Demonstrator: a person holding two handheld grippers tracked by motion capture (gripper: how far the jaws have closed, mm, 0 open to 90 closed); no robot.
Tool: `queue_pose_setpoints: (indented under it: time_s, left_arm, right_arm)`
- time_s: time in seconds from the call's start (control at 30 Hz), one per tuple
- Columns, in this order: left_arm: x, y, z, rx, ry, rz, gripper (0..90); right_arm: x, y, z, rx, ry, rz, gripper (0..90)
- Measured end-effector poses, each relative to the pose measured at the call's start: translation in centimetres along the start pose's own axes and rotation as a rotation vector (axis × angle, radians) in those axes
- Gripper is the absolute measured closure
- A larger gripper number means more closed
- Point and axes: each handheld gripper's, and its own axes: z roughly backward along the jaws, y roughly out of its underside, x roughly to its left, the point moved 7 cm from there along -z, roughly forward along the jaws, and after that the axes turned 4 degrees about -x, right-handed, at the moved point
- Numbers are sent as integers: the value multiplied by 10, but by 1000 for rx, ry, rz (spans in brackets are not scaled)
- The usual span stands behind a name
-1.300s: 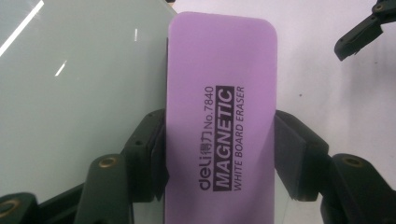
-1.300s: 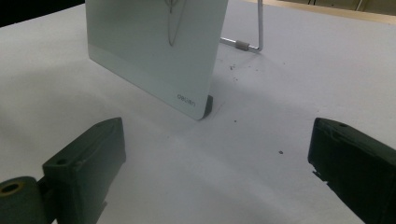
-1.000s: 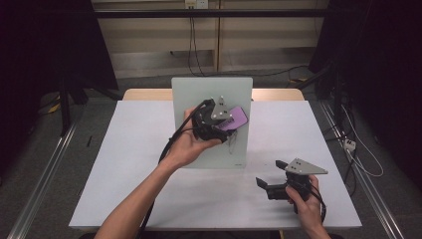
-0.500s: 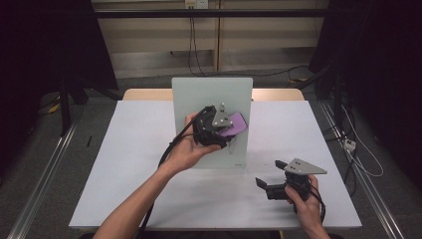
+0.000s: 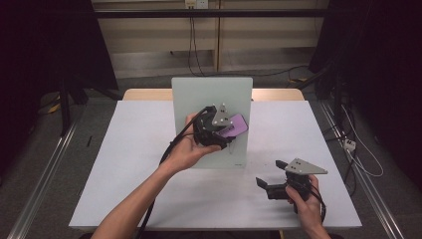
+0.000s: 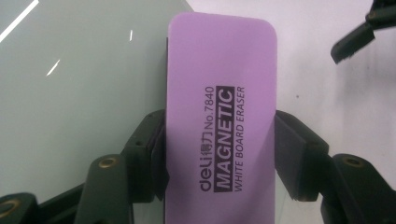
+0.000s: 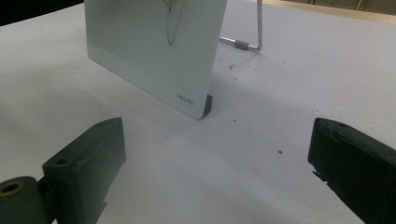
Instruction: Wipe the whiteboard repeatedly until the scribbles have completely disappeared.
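A small whiteboard stands propped upright on the white table, just far of the table's middle. The left gripper is raised in front of the board's face, its jaws clamped on the two long edges of a purple eraser. In the left gripper view the eraser stands lengthwise between the black pads, printed "MAGNETIC WHITE BOARD ERASER", and its far end lies over the right edge of the pale green board; whether it is touching the surface I cannot tell. The right gripper sits low on the near right part of the table, well apart from the board, its jaws spread wide with nothing between them. In the right gripper view the two jaws frame bare tabletop, and beyond them are the board's near lower corner and its wire stand, with a few dark specks on the table around it.
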Motion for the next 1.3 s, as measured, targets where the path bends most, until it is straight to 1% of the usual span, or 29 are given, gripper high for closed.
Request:
queue_pose_setpoints:
  time_s: [0.03,0.13,0.17,0.2,0.27,0.3,0.33,0.37,0.47,0.6,0.67,0.73,0.77,0.8,0.83,0.9,0.97,1.03,1.13,1.23,1.3]
  left_arm:
    - [2,-2,2,-3,-10,3,409]
    - [10,-8,8,-32,-33,11,409]
    - [11,-9,9,-41,-34,26,409]
    - [12,-10,9,-47,-35,26,409]
    - [11,-10,8,-41,-44,12,409]
    - [9,-9,8,-28,-49,-2,409]
    - [7,-8,6,-23,-51,-3,409]
    - [5,-7,4,-19,-49,-16,409]
    - [-4,-1,-4,-2,-36,-33,409]
    - [-15,7,-12,25,-5,-47,409]
    - [-22,12,-18,56,16,-70,409]
    - [-30,17,-23,89,21,-96,409]
    - [-31,18,-24,107,19,-116,409]
    - [-31,18,-24,111,19,-115,409]
    - [-31,17,-25,101,25,-92,409]
    - [-29,17,-24,91,42,-76,410]
    - [-26,17,-22,83,40,-66,410]
    - [-23,14,-18,76,30,-58,409]
    - [-14,10,-10,69,5,-51,410]
    - [-3,2,0,35,-33,-30,409]
    - [6,-1,8,3,-58,-3,409]
  right_arm:
    - [0,0,0,0,-1,2,40]
    - [1,0,0,-1,-2,5,40]
    - [1,0,0,0,-1,3,40]
    - [0,0,0,0,-1,3,40]
    - [0,0,0,0,-1,3,40]
    - [0,0,0,1,-1,4,40]
    - [0,0,0,1,-1,4,40]
    - [1,0,-1,1,-1,5,40]
    - [1,0,-1,1,-2,8,40]
    - [1,0,0,0,-1,5,40]
    - [1,0,0,1,0,6,40]
    - [1,0,0,1,-1,6,40]
    - [1,0,-1,2,-1,6,40]
    - [1,0,-1,2,-2,6,40]
    - [1,0,-1,3,-3,8,40]
    - [2,0,-1,2,-4,7,40]
    - [1,0,0,1,-3,6,40]
    - [0,0,0,1,-2,4,40]
    - [0,0,0,0,-2,4,40]
    - [1,0,0,0,-5,8,40]
    - [1,0,-1,1,-4,7,40]
